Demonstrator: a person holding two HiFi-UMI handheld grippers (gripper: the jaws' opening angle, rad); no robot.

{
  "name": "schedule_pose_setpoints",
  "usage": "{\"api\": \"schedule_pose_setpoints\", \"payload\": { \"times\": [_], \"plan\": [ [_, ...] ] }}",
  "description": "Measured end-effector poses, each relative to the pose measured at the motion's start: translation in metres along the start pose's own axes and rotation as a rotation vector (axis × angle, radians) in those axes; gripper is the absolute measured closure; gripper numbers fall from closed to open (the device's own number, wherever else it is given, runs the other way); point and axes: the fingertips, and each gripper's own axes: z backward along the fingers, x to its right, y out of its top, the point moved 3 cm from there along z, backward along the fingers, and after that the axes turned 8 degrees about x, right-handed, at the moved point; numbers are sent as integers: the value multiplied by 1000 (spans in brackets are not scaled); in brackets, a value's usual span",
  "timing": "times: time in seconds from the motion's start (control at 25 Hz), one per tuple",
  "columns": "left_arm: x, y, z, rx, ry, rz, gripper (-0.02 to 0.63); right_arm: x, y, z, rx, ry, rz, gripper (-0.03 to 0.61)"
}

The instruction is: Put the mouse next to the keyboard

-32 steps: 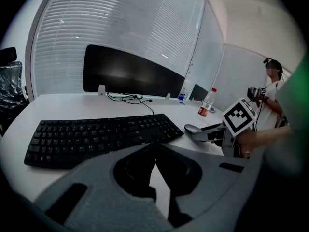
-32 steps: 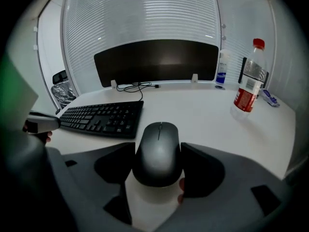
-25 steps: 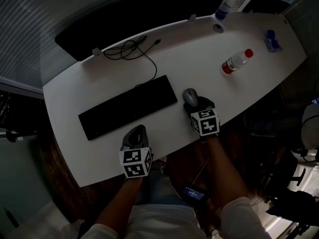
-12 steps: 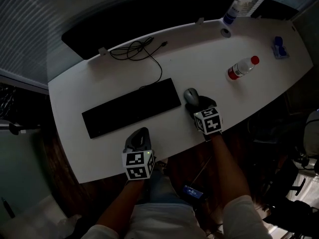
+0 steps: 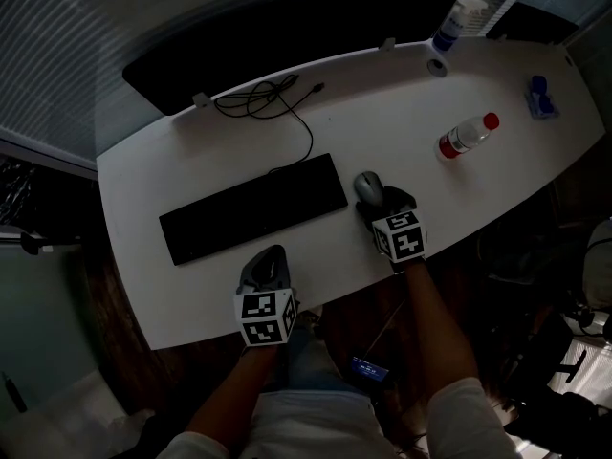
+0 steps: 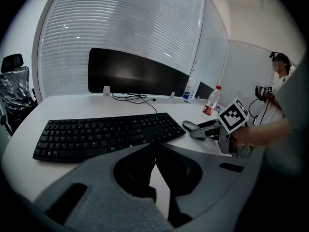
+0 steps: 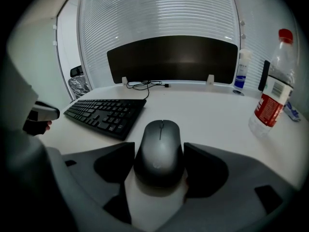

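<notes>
On the desk (image 5: 402,113), in the head view, the mouse (image 5: 368,187) lies just right of the keyboard (image 5: 253,208), apart from it. The right gripper (image 5: 375,199) is clasped round the mouse's sides, and the left gripper (image 5: 268,261) rests near the front edge. Against the frame a second ago, mouse and keyboard keep the same narrow gap, and only the camera has drifted. In the left gripper view, its jaws meet at the tips and hold nothing, with the keyboard ahead. In the right gripper view, both jaws press the mouse's flanks while it sits flat on the desk. The placing looks done, and letting go seems to be all that remains.
</notes>
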Motion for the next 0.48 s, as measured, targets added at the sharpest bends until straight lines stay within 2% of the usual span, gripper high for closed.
{"api": "schedule_pose_setpoints", "payload": {
  "times": [0.16,0.48],
  "plan": [
    [0,-2,-1,-3,3,4,609,2,3,4,20,-16,-33,278],
    [1,7,10,10,-14,-12,609,-10,24,31,51,-52,-25,280]
  ]
}}
